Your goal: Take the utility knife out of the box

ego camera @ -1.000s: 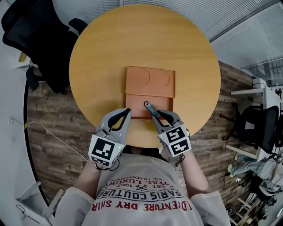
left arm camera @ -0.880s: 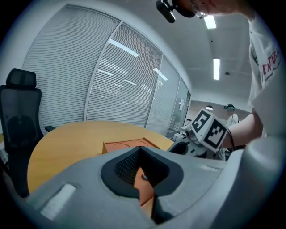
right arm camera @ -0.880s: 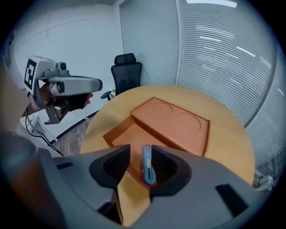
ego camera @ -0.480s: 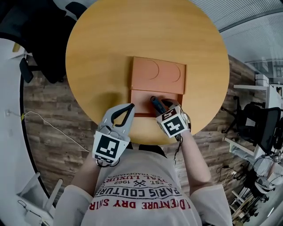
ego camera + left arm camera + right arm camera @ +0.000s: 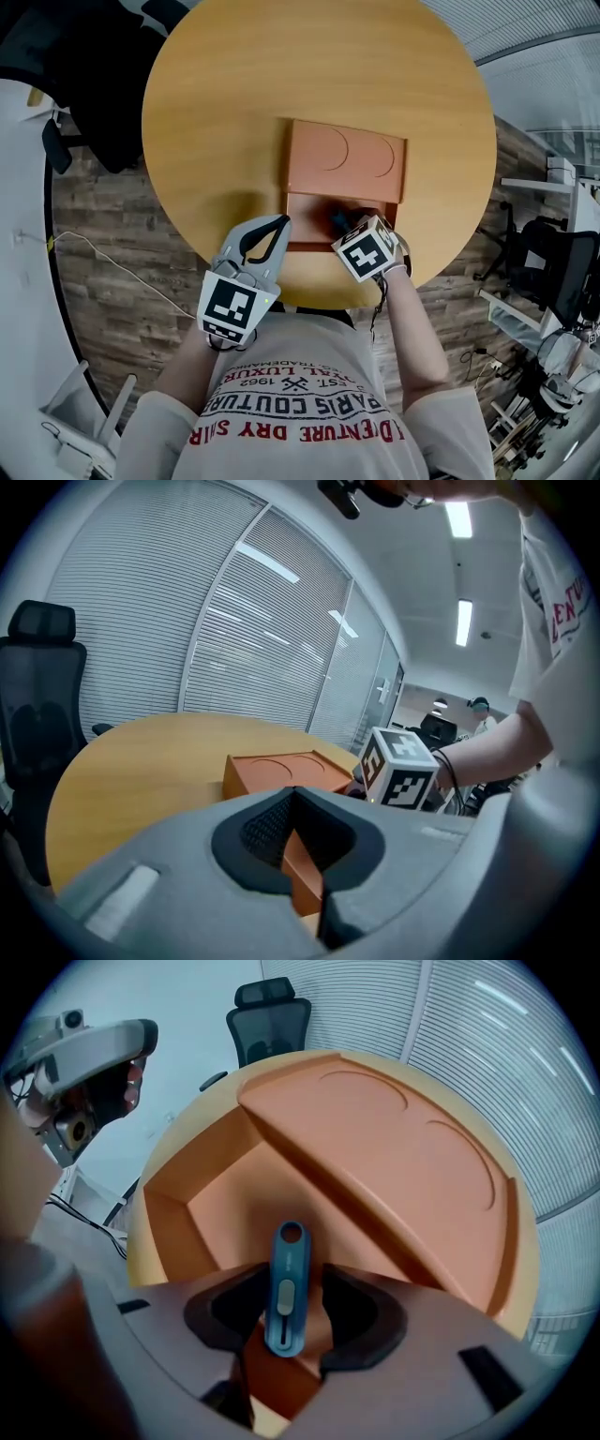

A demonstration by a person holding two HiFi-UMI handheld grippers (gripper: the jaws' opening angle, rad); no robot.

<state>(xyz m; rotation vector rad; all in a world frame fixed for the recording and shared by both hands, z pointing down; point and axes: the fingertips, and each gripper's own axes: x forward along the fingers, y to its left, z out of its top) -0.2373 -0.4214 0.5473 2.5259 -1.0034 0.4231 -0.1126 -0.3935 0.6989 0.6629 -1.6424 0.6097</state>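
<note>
An orange box (image 5: 342, 155) lies on the round wooden table (image 5: 281, 84), its near compartment uncovered. A blue utility knife (image 5: 288, 1288) rests flat on that compartment's floor; in the head view only a dark bit of the knife (image 5: 335, 218) shows. My right gripper (image 5: 288, 1274) points straight down into the compartment. Its jaws stand open on either side of the knife, with the pads clear of it. In the head view the right gripper (image 5: 345, 225) is mostly hidden under its marker cube. My left gripper (image 5: 281, 223) is shut and holds nothing, just off the box's near left corner.
A black office chair (image 5: 84, 84) stands beyond the table's left edge. The box's lid half (image 5: 394, 1138) carries two round recesses. The near table edge lies close behind both grippers, by the person's torso. Another chair (image 5: 548, 267) and equipment stand at the right.
My right gripper tipped from slanting to straight down and sank into the open compartment, its jaws spreading around the knife. The left gripper dropped slightly towards the box corner.
</note>
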